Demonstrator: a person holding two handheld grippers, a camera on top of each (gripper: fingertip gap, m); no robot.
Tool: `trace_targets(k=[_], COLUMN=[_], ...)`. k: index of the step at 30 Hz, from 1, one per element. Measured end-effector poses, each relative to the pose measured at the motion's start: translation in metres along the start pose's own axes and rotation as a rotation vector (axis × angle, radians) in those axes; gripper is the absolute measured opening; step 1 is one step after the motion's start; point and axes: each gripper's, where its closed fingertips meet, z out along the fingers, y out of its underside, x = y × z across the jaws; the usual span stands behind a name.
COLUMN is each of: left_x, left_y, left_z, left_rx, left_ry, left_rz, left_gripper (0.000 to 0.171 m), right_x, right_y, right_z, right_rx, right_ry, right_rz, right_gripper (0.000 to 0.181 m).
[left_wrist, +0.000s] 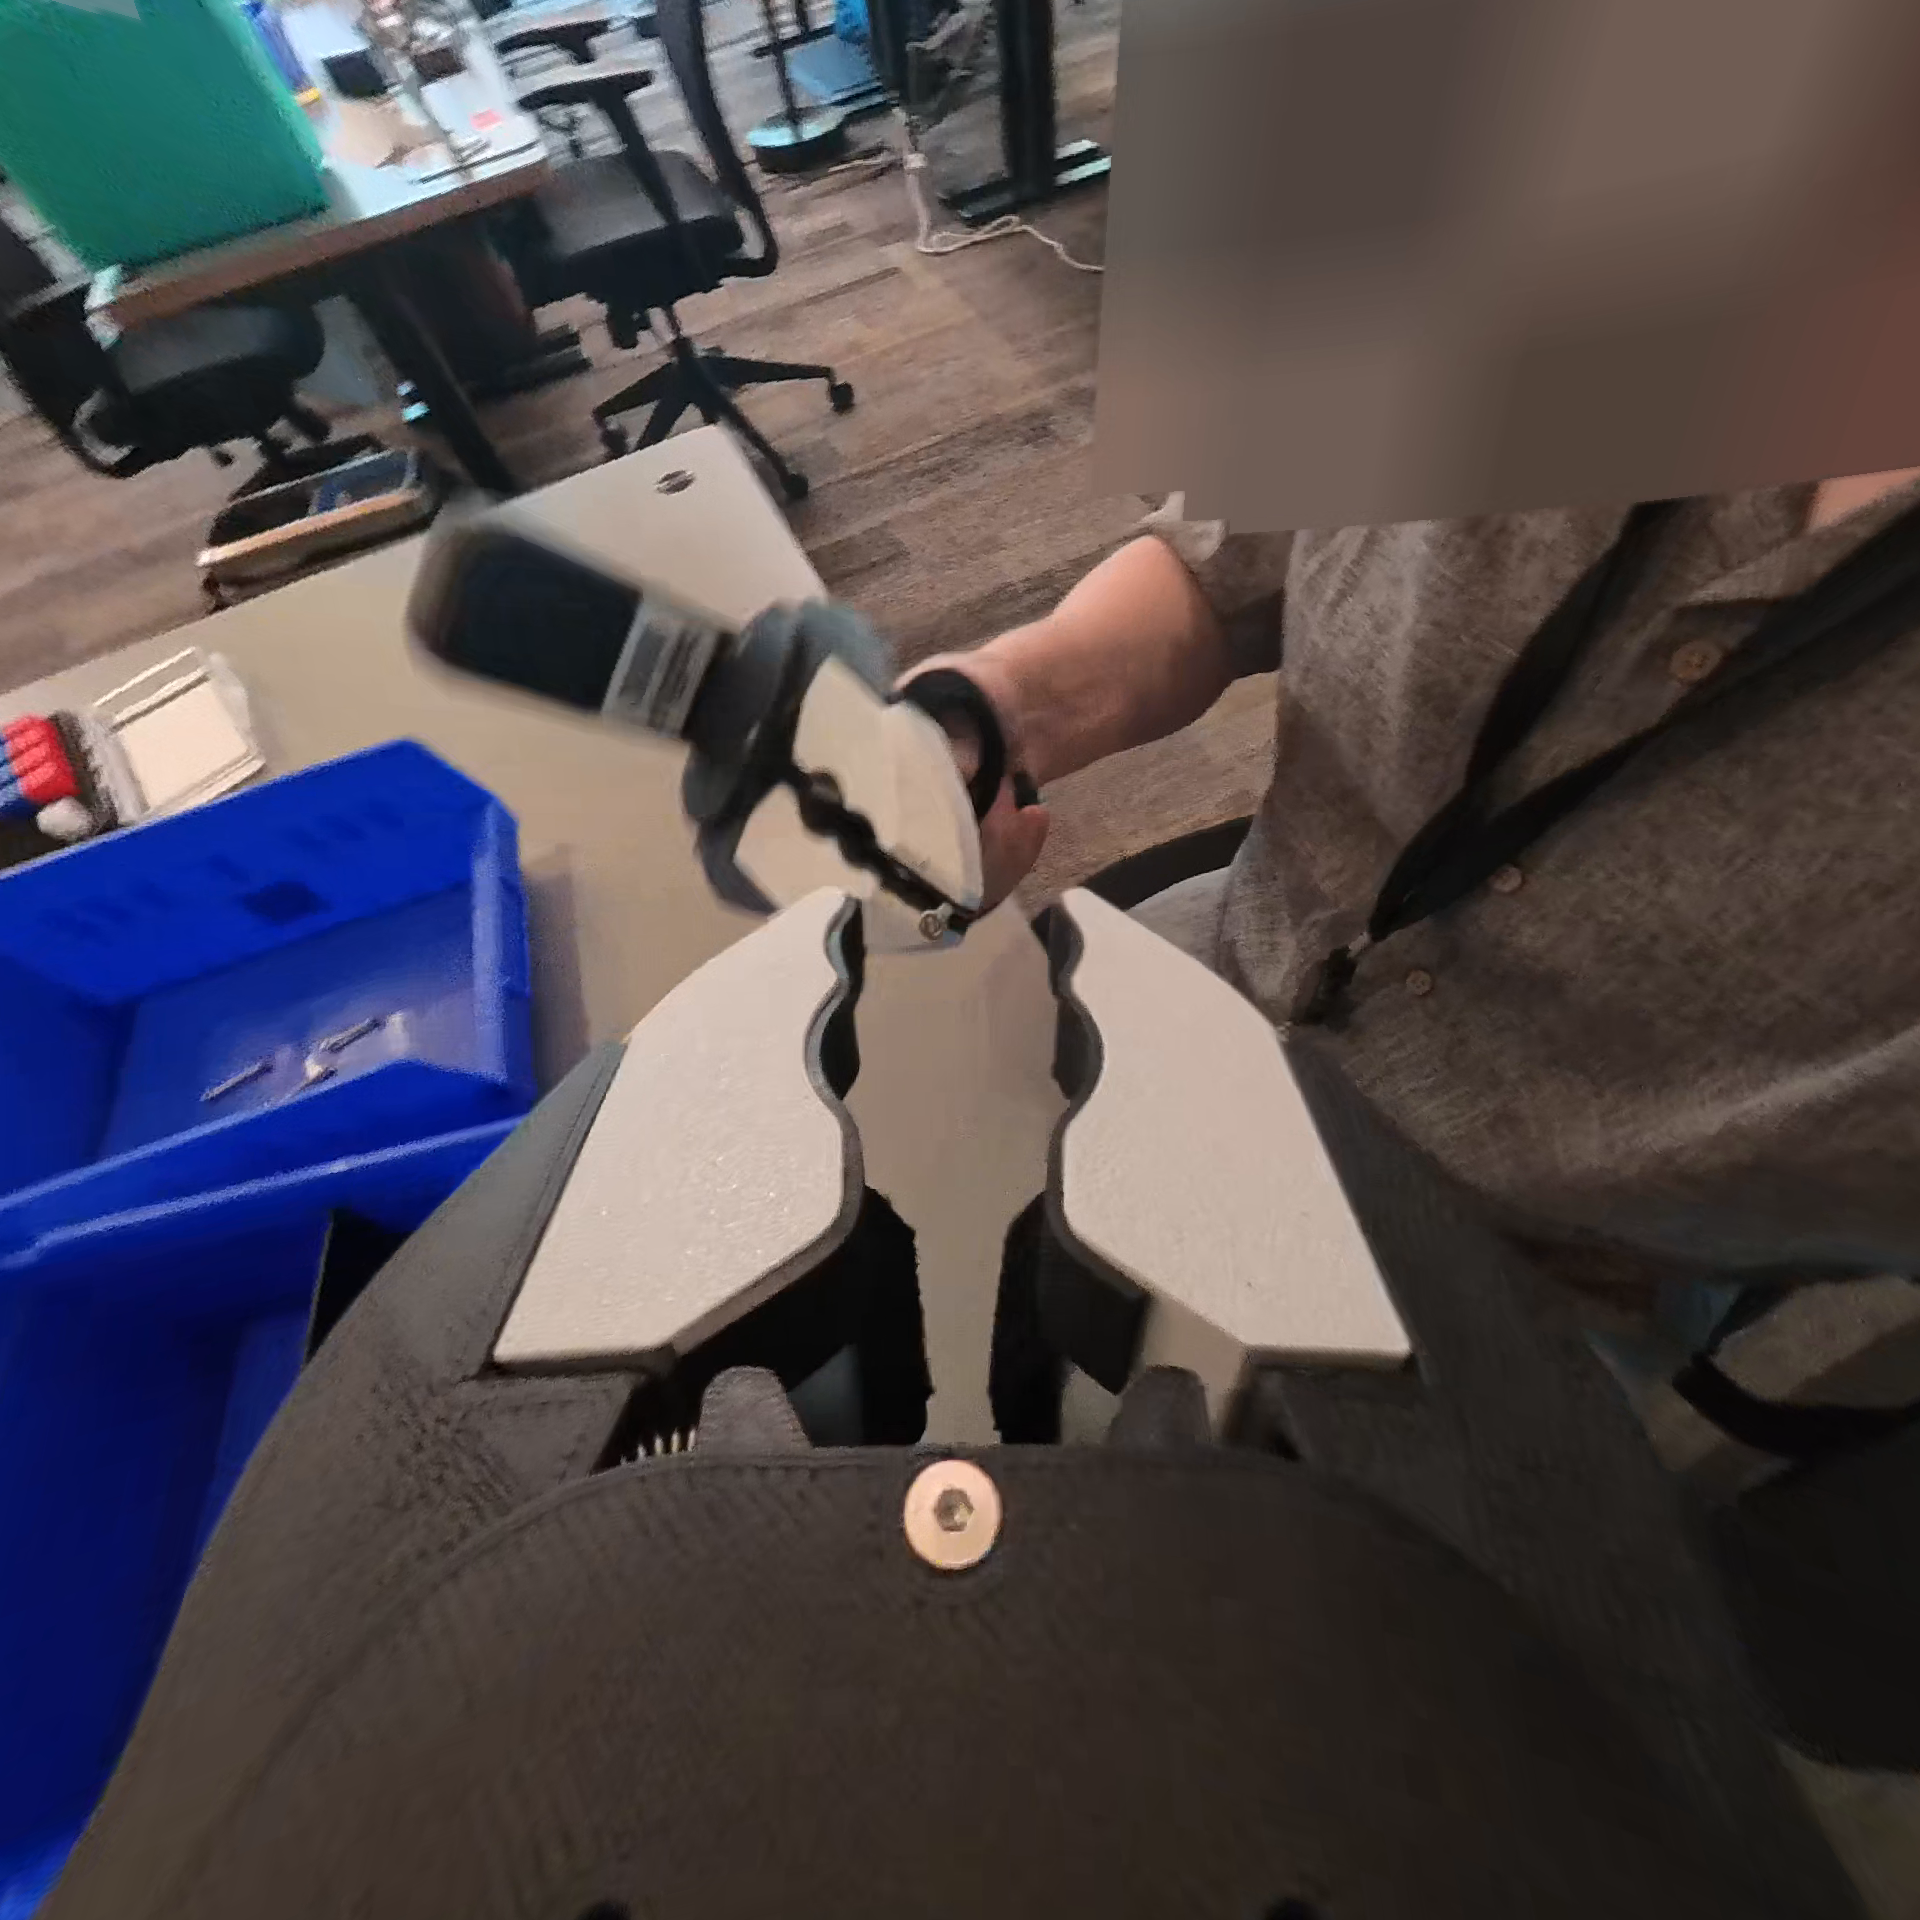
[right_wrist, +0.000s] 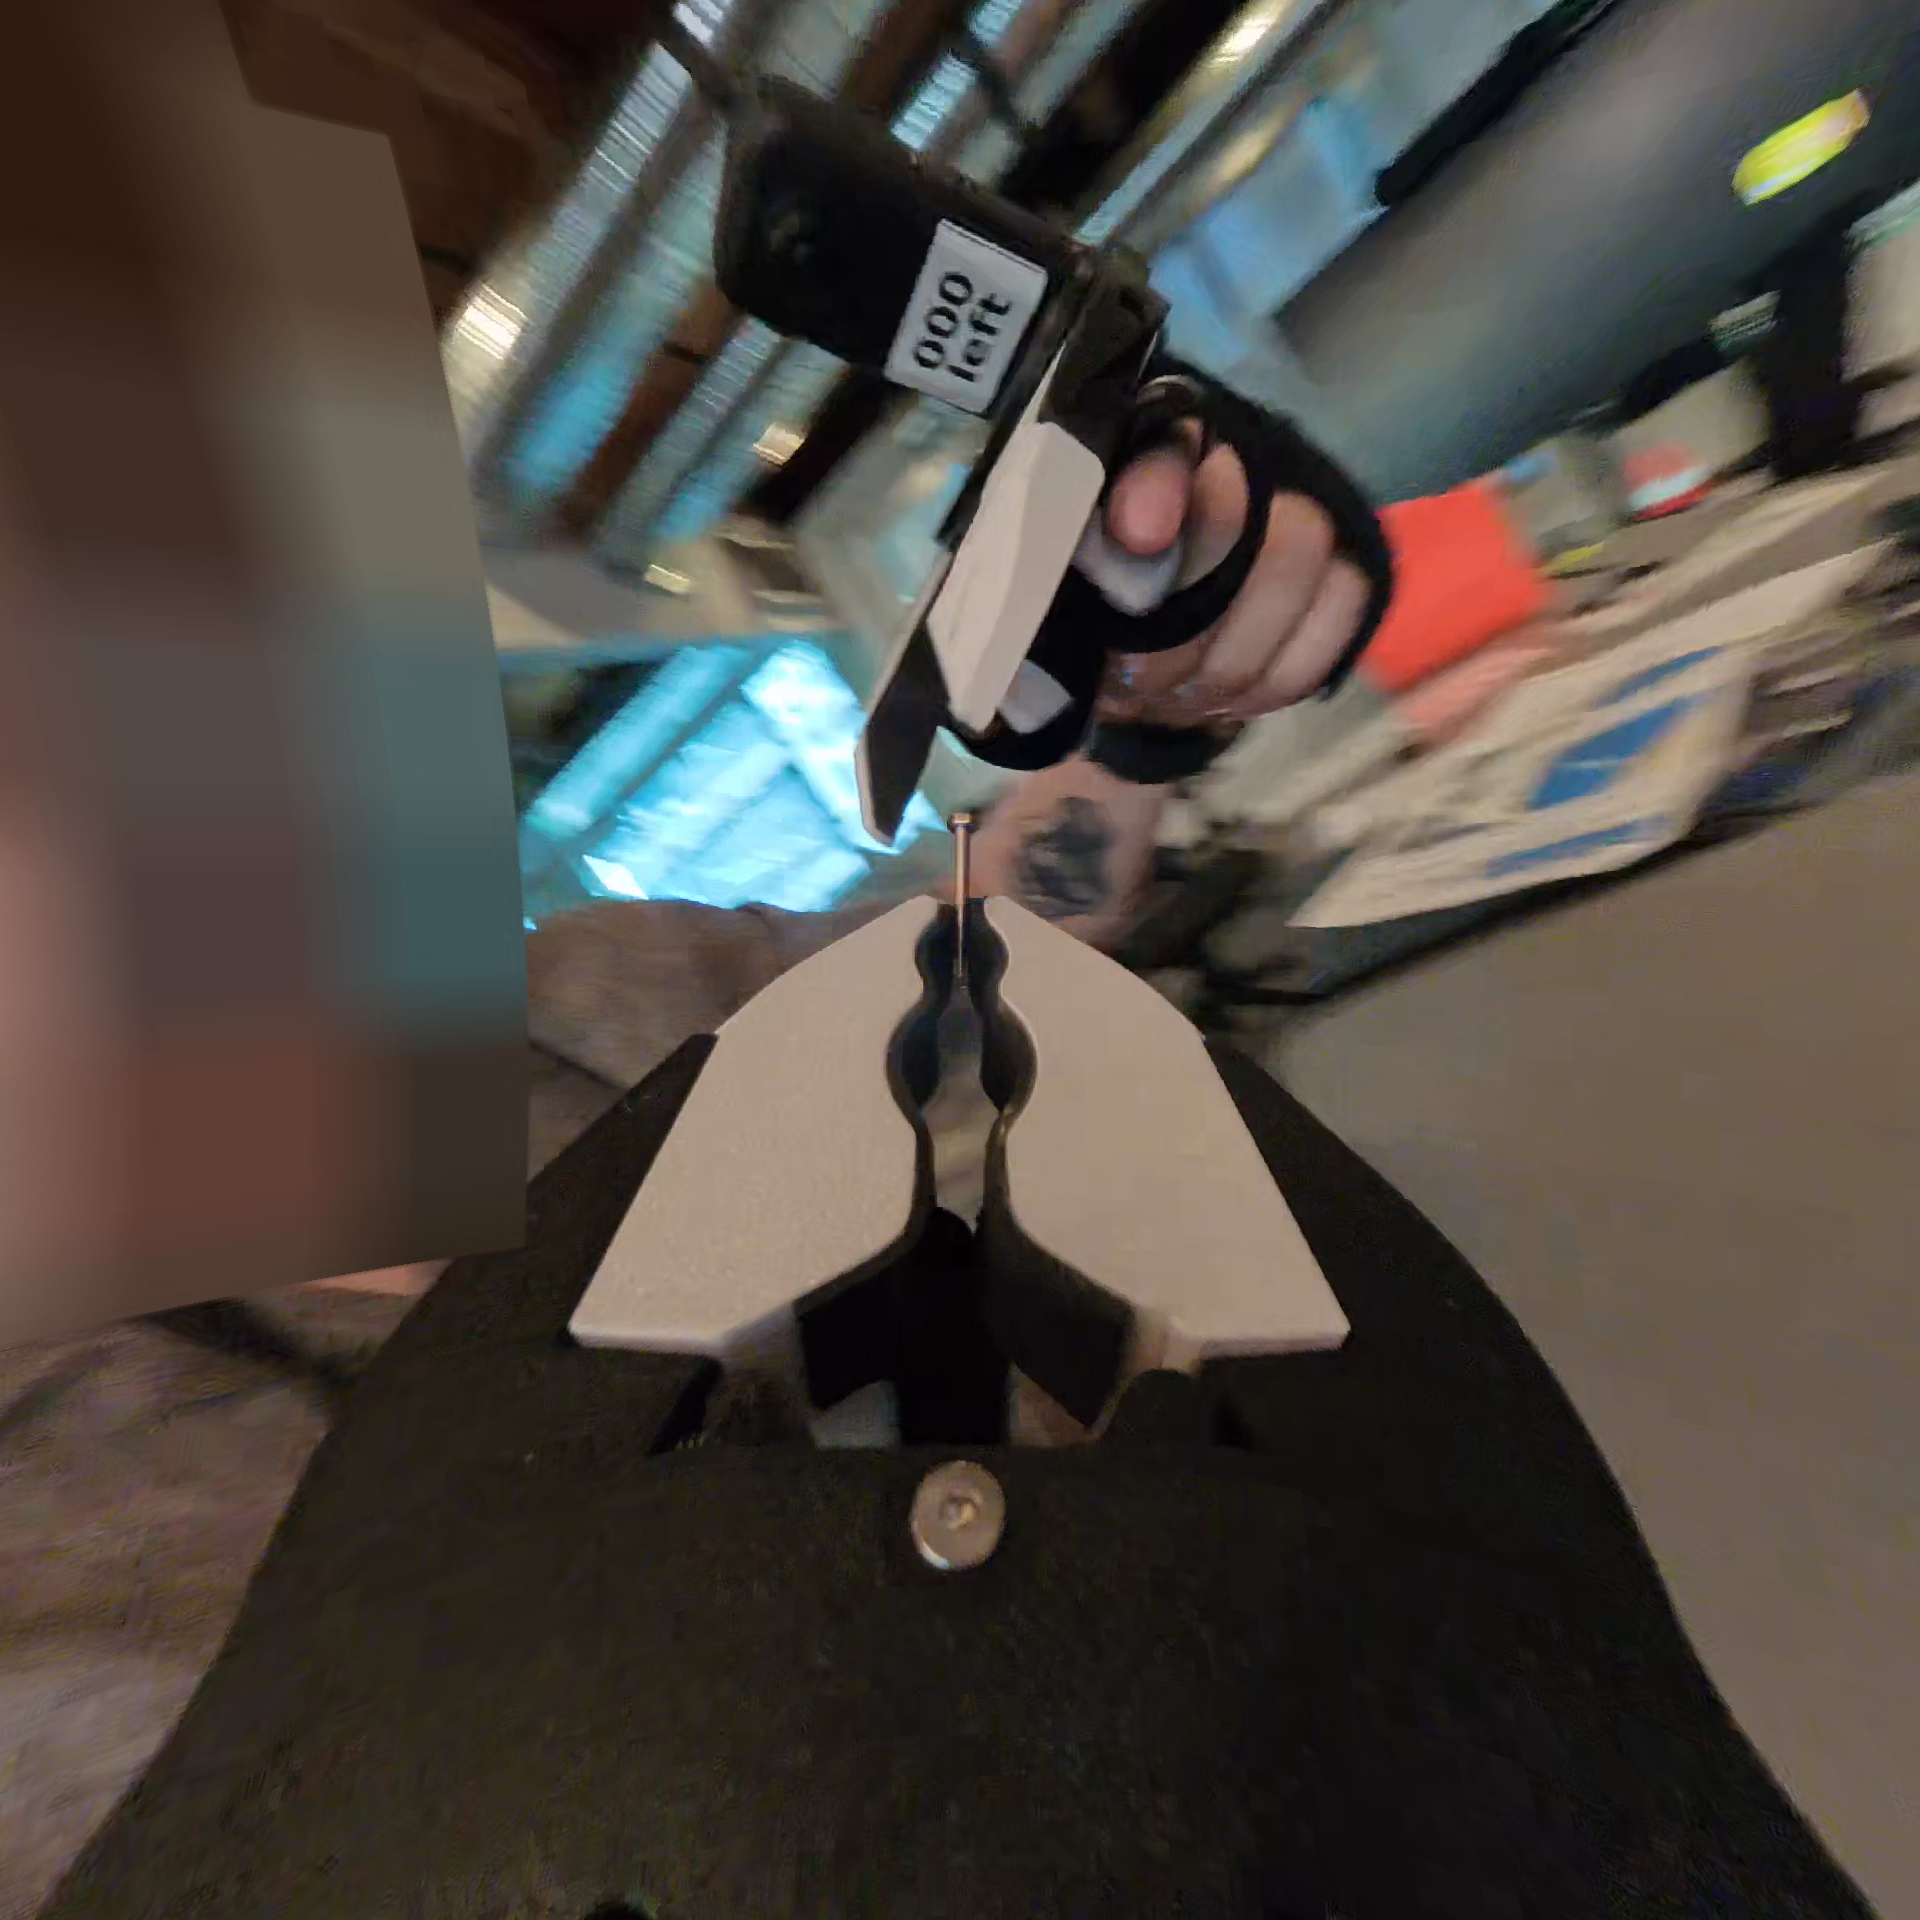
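Observation:
My left gripper (left_wrist: 951, 925) is open, its grey fingers spread wide. Between and just beyond its tips is my right gripper (left_wrist: 940, 902), held by a hand and shut on a small metal screw (left_wrist: 935, 922). In the right wrist view my right gripper (right_wrist: 962, 912) pinches the thin screw (right_wrist: 963, 873) upright, with the head on top and the shaft sticking out past the tips. The left gripper (right_wrist: 885, 805) hangs side-on just above the screw's head and does not touch it.
A blue plastic bin (left_wrist: 488, 935) stands at the left on a beige table (left_wrist: 644, 582), with a few screws (left_wrist: 301, 1065) on its floor. White flat packs (left_wrist: 177, 727) lie behind it. A person in a grey shirt (left_wrist: 1558, 935) is close on the right. Office chairs (left_wrist: 665, 229) stand beyond.

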Motion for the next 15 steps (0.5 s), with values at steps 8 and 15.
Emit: trace_targets(k=[8,15], left_x=[-0.022,-0.019], left_y=[0.014,0.018], left_z=[0.001,0.013], left_rx=[-0.091,-0.129], left_ry=[-0.143,-0.109], left_rz=[-0.151,-0.199], left_gripper=[0.010,0.012], right_x=[0.021,0.016], right_y=[-0.015,-0.013], right_z=[-0.017,-0.013], right_rx=[-0.209,-0.275], right_ry=[0.686,0.776], right_rz=[-0.807,-0.974], right_gripper=[0.002,0.002])
